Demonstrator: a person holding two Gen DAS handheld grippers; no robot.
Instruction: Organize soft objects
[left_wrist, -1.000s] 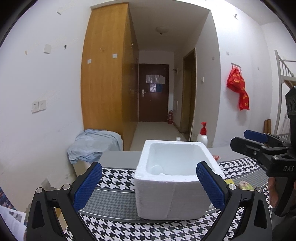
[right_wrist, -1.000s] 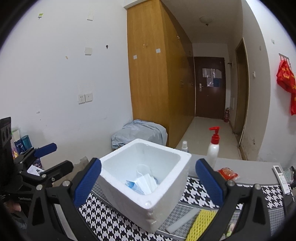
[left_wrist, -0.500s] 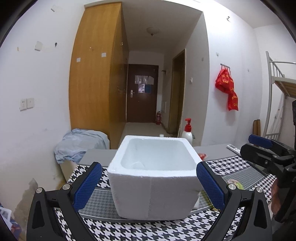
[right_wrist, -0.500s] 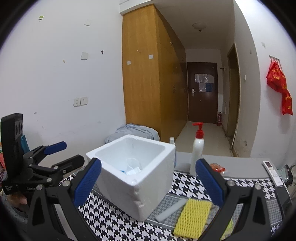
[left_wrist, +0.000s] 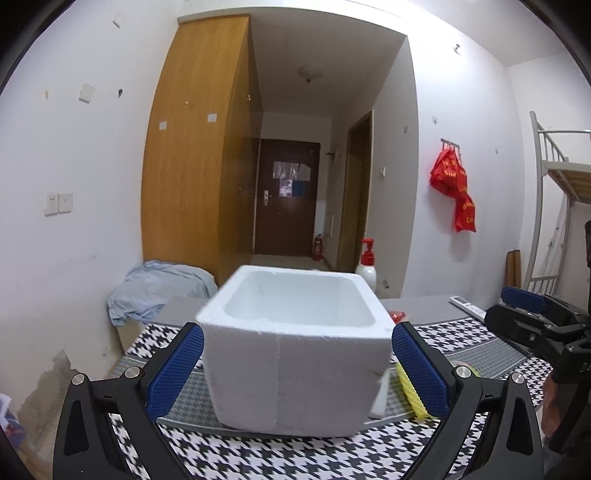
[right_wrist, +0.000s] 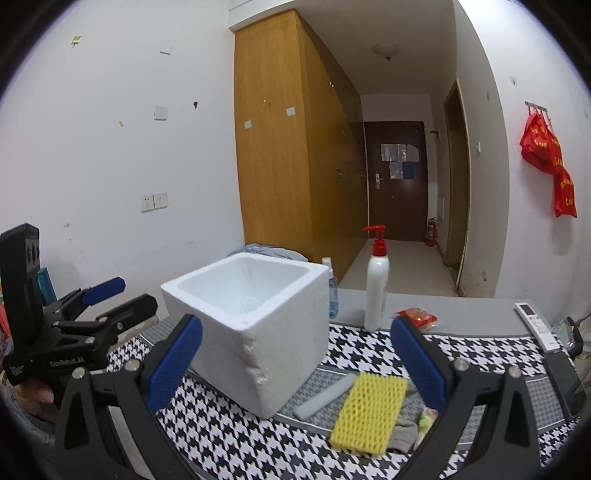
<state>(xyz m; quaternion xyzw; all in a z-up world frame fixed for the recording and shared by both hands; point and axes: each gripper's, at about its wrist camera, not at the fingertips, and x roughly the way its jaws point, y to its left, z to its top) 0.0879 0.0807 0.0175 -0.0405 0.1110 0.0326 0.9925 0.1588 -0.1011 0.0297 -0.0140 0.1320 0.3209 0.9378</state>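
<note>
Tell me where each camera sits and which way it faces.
Left wrist: sits on the left gripper, looks straight across the foam box toward the hallway door; its open blue fingers and the right gripper show.
Right wrist: sits on the right gripper, faces the box's corner and the yellow foam net; its open fingers and the left gripper show.
Shared: box, pump bottle, door, checked cloth.

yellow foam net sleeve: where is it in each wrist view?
Left wrist: yellow foam net sleeve, lower right, mostly hidden behind the white foam box and a blue pad.
Right wrist: lower centre-right, flat on the houndstooth mat, right of the box.
Shared landmark: red-pump bottle.
</note>
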